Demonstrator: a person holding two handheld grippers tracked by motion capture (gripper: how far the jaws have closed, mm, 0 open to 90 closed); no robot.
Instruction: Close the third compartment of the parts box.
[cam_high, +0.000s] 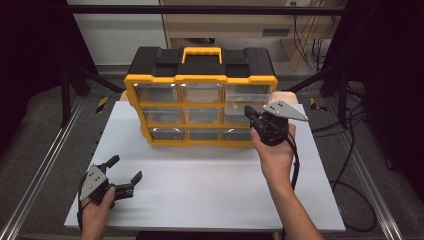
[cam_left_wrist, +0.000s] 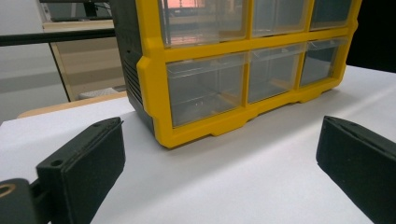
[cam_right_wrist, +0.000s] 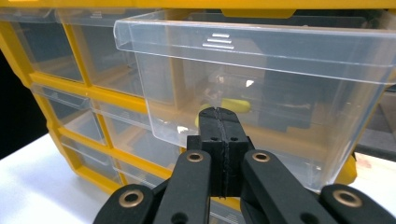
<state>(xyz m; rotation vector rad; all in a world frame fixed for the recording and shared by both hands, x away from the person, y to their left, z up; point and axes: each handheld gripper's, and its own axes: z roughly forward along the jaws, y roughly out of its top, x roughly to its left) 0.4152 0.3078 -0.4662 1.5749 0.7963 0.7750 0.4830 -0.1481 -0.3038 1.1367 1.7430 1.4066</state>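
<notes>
On the white table (cam_high: 200, 190), a yellow-and-black drawer cabinet (cam_high: 200, 95) faces the person. Its clear top-right drawer (cam_right_wrist: 261, 79) juts out lengthwise toward the right gripper (cam_right_wrist: 219, 122), jaws pressed together; the left gripper (cam_high: 122, 170) rests spread.

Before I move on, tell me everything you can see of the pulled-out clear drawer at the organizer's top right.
The clear drawer is see-through plastic with a lipped front rim and three small raised ridges near its top edge. It sits level, slid partway out of the top-right slot of the yellow-and-black organizer, while the other drawers are shut. A small yellow object lies inside. The right tool, jaws shut, is right at its front wall; contact cannot be confirmed.
</notes>
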